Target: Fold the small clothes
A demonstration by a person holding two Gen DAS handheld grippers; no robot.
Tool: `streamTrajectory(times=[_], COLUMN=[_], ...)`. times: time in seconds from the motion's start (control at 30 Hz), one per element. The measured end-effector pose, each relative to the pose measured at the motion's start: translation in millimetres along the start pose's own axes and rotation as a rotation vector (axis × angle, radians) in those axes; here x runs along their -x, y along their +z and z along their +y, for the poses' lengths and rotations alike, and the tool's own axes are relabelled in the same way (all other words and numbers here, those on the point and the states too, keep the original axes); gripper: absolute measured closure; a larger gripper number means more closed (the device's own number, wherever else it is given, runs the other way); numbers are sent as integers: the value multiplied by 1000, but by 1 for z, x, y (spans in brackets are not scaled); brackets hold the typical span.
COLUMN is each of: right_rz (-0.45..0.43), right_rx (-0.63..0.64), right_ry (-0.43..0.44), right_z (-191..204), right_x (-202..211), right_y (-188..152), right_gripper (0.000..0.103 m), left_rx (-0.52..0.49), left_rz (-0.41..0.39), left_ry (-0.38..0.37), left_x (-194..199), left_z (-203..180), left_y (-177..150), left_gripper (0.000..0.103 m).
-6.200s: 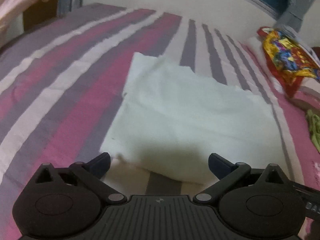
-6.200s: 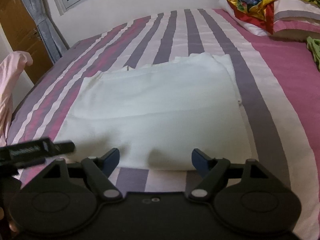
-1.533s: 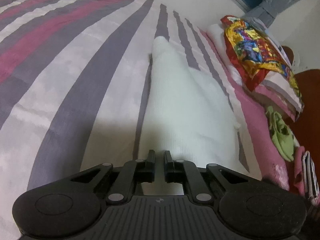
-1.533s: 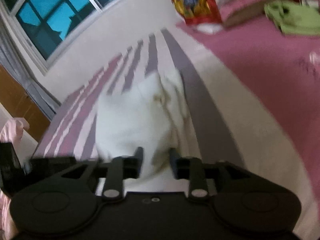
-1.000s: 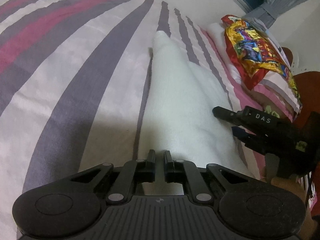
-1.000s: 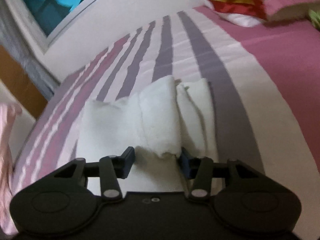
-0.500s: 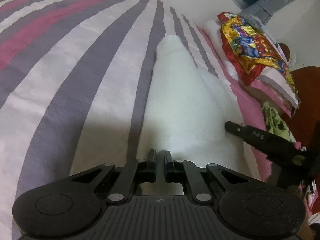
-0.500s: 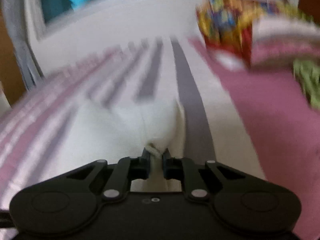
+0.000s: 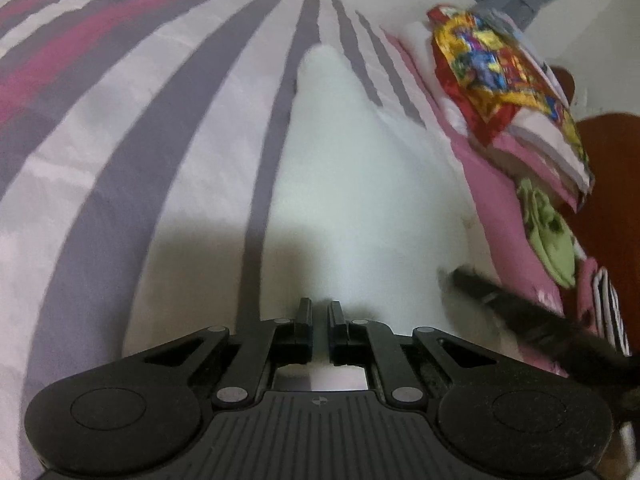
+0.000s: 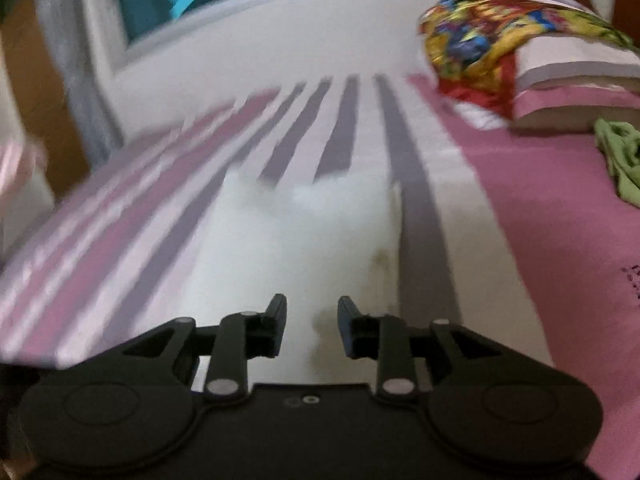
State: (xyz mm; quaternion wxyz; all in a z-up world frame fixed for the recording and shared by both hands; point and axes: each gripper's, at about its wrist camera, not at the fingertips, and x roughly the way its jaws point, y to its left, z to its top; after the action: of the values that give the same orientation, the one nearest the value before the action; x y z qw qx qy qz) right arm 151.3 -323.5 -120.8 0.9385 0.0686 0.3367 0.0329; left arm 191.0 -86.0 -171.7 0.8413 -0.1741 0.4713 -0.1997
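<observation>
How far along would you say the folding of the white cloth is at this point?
Done: the white cloth lies folded into a narrow strip on the striped bedsheet. In hand: the left gripper is shut on its near end; the right gripper is opening above it. Left: probably one more crosswise fold.

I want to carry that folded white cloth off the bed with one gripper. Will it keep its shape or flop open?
The white cloth looks soft and thick, so it would probably sag and unfold if lifted by one edge. It seems light. Its knit surface likely grips the striped bedsheet, so pushing may bunch it.
</observation>
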Motion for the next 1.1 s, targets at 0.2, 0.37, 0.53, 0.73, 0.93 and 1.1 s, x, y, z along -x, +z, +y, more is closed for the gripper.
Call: streamTrajectory(times=[0.2,0.37,0.53,0.73,0.93,1.1], right_rz=[154,111,21,-24,4,55], right_rx=[7,-66,-66,-81,-47,93], right_ry=[-43,36,66,57,21,-156], right_z=[-8,-13,-13,-21,-20,-24], right_x=[-15,-1,-11,-62,-114,-148], right_y=[-28,-11,34,82,93,77], right_gripper=[74,72,66,65,69,70], left_rx=[3,27,16,-2,-37,54], left_rz=[36,-9,-62,-117,-65,-63], left_ry=[-9,-30,-25,-10,14,-16], left_x=[1,9,-7,-40,-96,-114], left_z=[0,-2,-10,-18,-28,-17], left_y=[-2,24,66,115,148,157], left_gripper=[97,97,97,97,97,100])
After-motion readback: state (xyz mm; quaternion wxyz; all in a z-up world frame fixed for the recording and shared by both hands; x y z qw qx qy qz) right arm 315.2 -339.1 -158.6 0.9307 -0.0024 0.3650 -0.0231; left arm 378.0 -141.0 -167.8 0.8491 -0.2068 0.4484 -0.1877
